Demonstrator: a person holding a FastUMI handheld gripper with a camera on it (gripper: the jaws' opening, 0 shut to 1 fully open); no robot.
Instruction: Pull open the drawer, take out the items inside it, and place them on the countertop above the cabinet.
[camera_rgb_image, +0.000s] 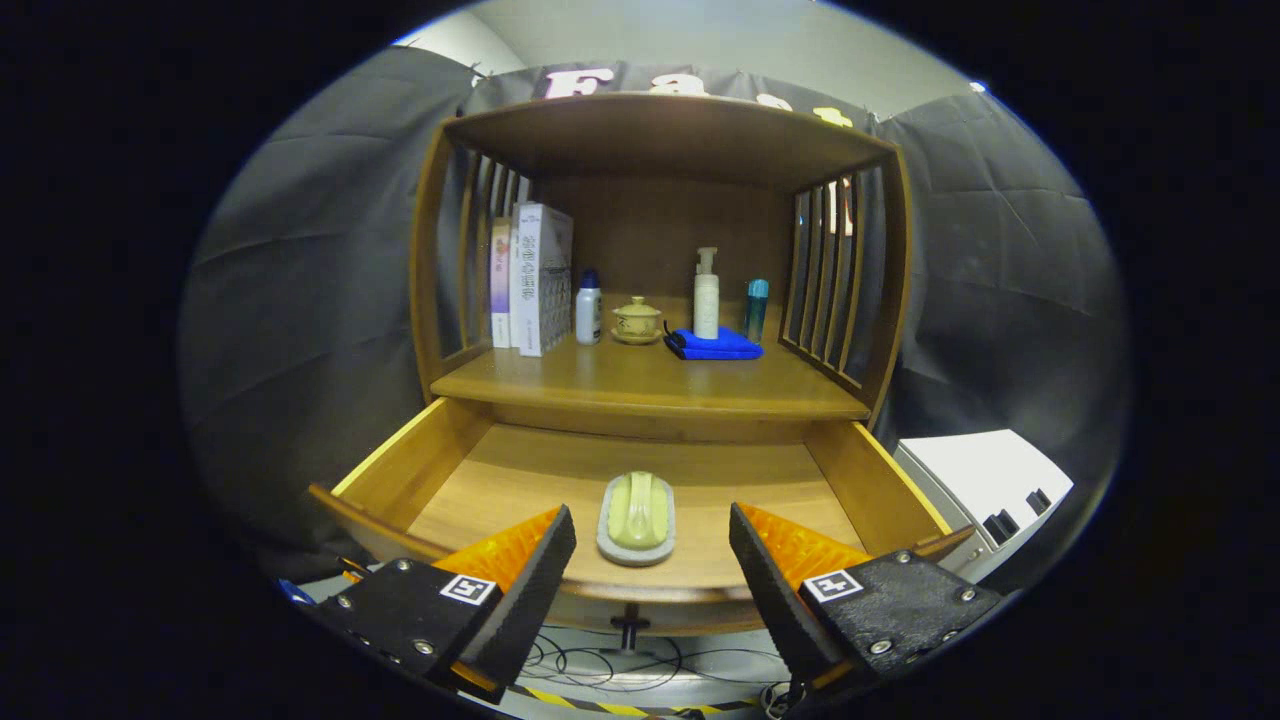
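**Drawer open, one item inside, jaws apart above the front edge**

The drawer (640, 480) of the wooden cabinet (660, 140) stands pulled out, and one thing lies on its floor: a pale green soap on a grey dish (637, 518), near the drawer's front and centred between the two side walls. The gripper (652, 560) hangs over the front edge with its jaws wide apart, holding nothing; the soap dish sits in the gap between the two fingers, just ahead of their tips and not touching them.

On the worktop (650, 385) above the drawer I count seven things: two upright books (532, 280) at the left, one small white bottle with a blue cap (589, 308), one lidded yellow cup on a saucer (637, 320), one folded blue cloth (714, 345), one white pump bottle (706, 295) standing at the cloth's back, and one teal bottle (756, 310) just beside it.

The front half of the worktop is bare. The drawer's floor is bare on both sides of the dish and behind it. The drawer knob (629, 630) shows below the front panel, partly hidden. A white box (985, 490) stands right of the cabinet, cut off below.
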